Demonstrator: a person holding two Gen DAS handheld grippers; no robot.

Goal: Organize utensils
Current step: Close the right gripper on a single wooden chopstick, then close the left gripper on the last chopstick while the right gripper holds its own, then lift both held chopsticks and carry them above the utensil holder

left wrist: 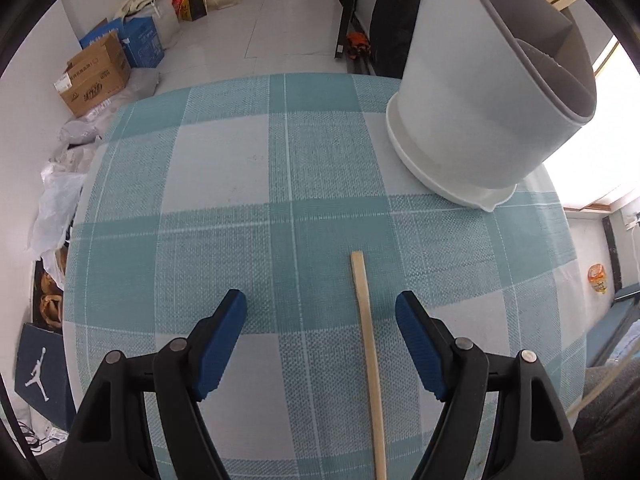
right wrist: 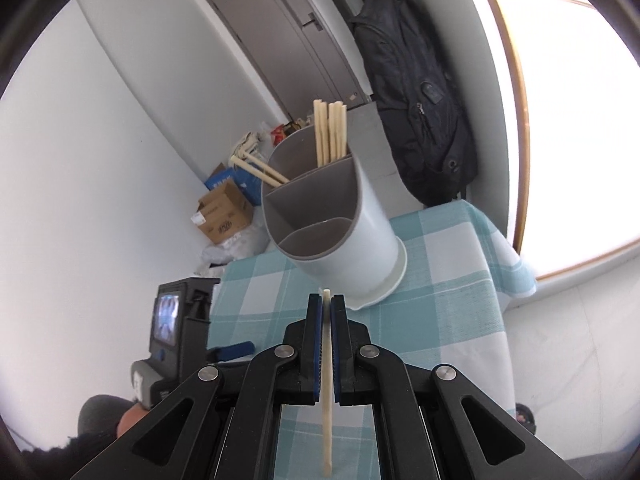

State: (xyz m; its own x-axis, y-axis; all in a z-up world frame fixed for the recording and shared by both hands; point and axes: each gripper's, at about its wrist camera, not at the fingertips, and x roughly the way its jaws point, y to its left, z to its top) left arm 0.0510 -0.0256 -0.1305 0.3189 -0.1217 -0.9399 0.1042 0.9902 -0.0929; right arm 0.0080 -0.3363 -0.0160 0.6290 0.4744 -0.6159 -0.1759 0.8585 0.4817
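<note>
Left gripper [left wrist: 321,307]: jaws spread wide, holding nothing, above the checked tablecloth [left wrist: 224,184]. A wooden chopstick [left wrist: 369,354] lies flat between them, long axis pointing away toward the white utensil holder [left wrist: 472,120]. Right gripper [right wrist: 327,308]: clamped on a second chopstick [right wrist: 327,400], tip aimed at the holder's compartments [right wrist: 316,216]; further chopsticks [right wrist: 330,136] stand upright in the rear one

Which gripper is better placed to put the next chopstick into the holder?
Right. The right gripper already clamps a chopstick facing the holder; the left gripper is open, with another chopstick on the tablecloth.
</note>
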